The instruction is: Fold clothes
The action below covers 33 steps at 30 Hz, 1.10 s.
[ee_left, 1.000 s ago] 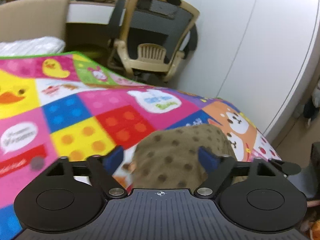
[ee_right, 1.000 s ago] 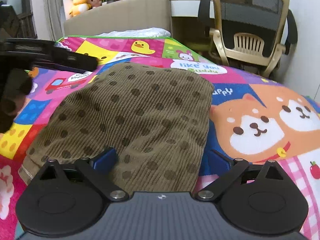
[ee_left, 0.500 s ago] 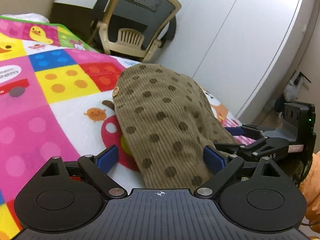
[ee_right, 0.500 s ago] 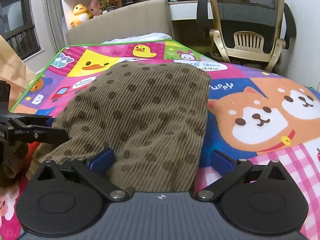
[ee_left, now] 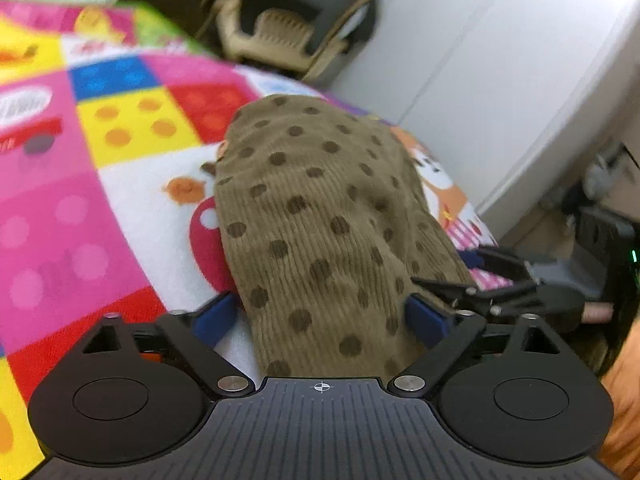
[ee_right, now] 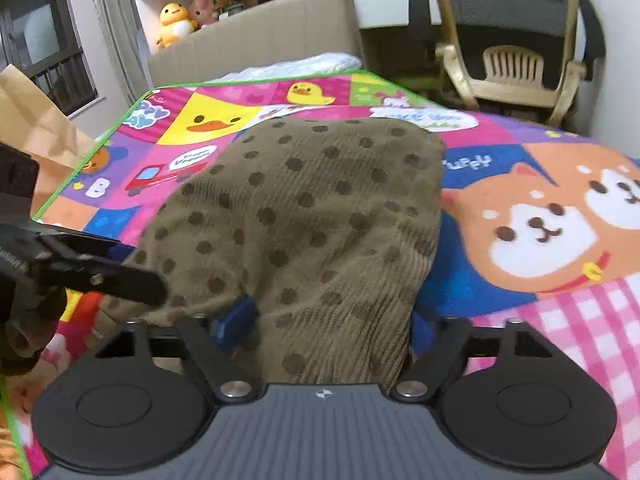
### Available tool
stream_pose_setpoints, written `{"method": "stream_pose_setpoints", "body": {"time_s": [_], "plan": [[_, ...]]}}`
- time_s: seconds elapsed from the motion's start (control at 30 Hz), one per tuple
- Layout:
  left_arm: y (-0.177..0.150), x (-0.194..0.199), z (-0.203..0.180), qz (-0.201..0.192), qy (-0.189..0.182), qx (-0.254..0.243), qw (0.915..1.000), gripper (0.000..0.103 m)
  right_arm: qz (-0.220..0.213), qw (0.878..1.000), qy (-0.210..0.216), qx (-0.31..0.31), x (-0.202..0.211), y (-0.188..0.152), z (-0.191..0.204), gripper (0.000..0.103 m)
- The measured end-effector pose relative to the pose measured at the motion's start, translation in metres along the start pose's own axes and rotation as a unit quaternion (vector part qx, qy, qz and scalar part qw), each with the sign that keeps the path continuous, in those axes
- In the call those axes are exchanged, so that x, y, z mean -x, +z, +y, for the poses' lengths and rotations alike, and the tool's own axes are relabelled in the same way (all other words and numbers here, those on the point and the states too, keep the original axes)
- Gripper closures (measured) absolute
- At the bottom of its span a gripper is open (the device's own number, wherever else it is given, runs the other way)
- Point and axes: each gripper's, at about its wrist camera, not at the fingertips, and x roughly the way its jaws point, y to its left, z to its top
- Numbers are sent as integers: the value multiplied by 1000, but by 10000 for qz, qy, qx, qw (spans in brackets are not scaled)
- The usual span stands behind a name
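A brown corduroy garment with dark dots lies on a colourful play mat. My left gripper is open, its blue pads either side of the garment's near end. In the right wrist view the same garment runs away from me. My right gripper is open but narrowed, and the cloth's near edge bunches between its pads. Each gripper appears in the other's view: the right gripper at the garment's right edge, the left gripper at its left edge.
A beige office chair stands beyond the mat's far edge, next to a cardboard panel with plush toys behind it. A paper bag is off the mat's left side. White cabinet doors run along the right.
My left gripper swung over to the garment's near end and settled astride it. The right gripper's jaws have narrowed around the cloth, which has bunched and risen between them.
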Motion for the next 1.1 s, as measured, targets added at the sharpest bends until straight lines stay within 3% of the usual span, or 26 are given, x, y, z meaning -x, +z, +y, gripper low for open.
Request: {"method": "stream_pose_setpoints", "body": {"time_s": [0.13,0.33,0.47,0.57,0.67,0.73,0.8,0.9,0.97,1.1], "plan": [[6,-4,6,-19,-35,234,9997,39,42,9999,-8,98,-11,7,7,38],[24,12,14,-943,205,-16,9953,48,-237,9987,-129,436,-37,34,27,45],[46,26,27,-1987,947,-421,9746,49,-565,9947,-336,788,-82,76,55,47],[56,27,45,-2433,1628,-544,9546,47,-681,9906,-603,1018,-122,105,64,47],[57,20,70,-2205,1815,-172,9582,37,-592,9925,-772,739,-152,118,55,39],[50,14,80,-2037,1823,-82,9619,25,-598,9935,-794,554,-155,117,48,24],[45,9,85,-1937,1773,-15,9649,18,-590,9932,-847,543,-151,110,40,17],[48,9,90,-1867,1688,99,9678,9,-508,9948,-824,309,-142,102,25,14],[46,7,91,-1682,1604,110,9725,9,-451,9961,-751,123,-135,98,14,12],[35,11,83,-1662,1662,4,9720,9,-423,9973,-603,-81,-122,82,6,11]]}}
